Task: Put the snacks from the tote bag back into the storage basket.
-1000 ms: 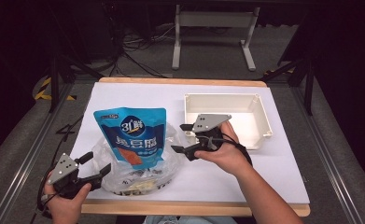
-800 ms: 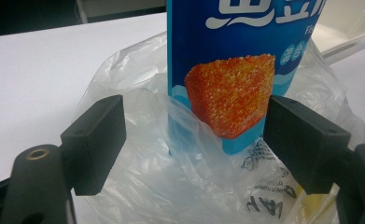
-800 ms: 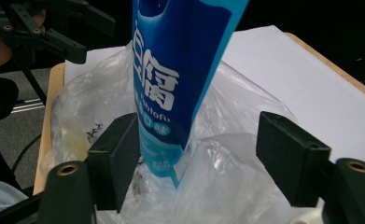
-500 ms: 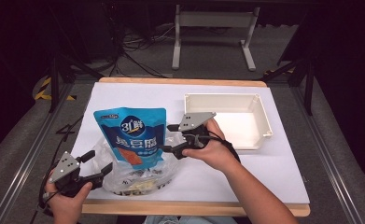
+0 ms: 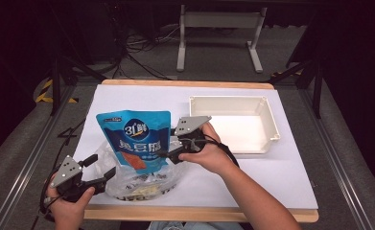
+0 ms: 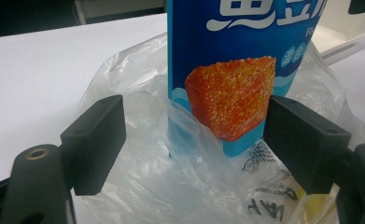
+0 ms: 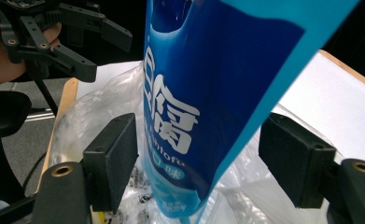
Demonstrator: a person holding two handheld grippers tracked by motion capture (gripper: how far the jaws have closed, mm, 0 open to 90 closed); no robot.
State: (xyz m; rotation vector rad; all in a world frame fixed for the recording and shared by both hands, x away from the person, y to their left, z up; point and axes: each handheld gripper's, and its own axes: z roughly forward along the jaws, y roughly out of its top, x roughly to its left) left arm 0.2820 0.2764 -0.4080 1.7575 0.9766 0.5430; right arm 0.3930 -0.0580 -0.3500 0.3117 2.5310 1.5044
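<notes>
A blue snack pouch (image 5: 136,136) with an orange tofu picture stands upright in a crumpled clear plastic bag (image 5: 127,188) near the table's front left. My left gripper (image 5: 99,168) is open at the bag's left edge. In the left gripper view the pouch (image 6: 231,60) and the bag (image 6: 171,182) lie between the spread pads (image 6: 94,144) without being pinched. My right gripper (image 5: 168,152) is open at the pouch's right side. In the right gripper view the pouch (image 7: 208,93) hangs between its wide-apart pads (image 7: 112,158), and the left gripper (image 7: 77,32) shows beyond.
A white rectangular tray (image 5: 271,120) sits at the back right on the white sheet covering the table (image 5: 271,172). The bag holds some small printed packets (image 5: 137,189). Dark floor, cables and a stand lie beyond the far edge.
My right gripper has moved left from beside the tray to the pouch's right edge. The left gripper has edged in toward the bag.
</notes>
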